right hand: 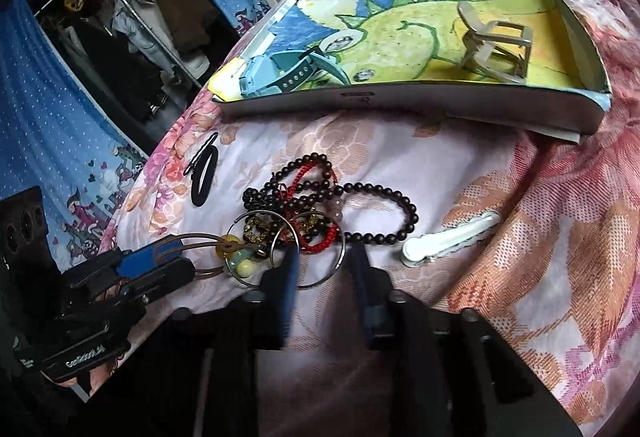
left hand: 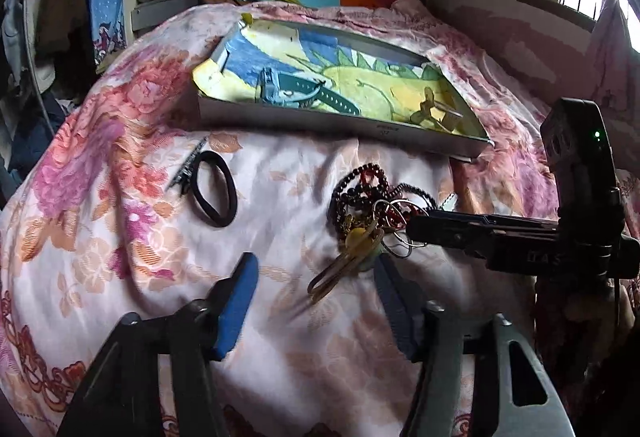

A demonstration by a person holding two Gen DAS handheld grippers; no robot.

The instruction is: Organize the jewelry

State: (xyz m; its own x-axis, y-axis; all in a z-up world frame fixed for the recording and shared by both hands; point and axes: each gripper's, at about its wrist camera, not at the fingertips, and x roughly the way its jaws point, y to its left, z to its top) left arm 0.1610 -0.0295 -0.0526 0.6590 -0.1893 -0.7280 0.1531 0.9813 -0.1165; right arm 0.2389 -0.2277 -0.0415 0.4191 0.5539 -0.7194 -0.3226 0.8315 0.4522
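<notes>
Tangle risk: beads, red cord, hoops knotted at frame ctr, could drag whole pile. Left gripper wide open, nothing held. Right gripper part open round hoops, grip can't tell. Tray upper frame: 1 watch, 1 claw clip. Loose: 1 hair tie, 1 white clip.

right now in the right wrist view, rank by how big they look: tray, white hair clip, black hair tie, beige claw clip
1. tray
2. white hair clip and beige claw clip: look alike, and the hair clip is nearer, so unranked
3. black hair tie
</notes>
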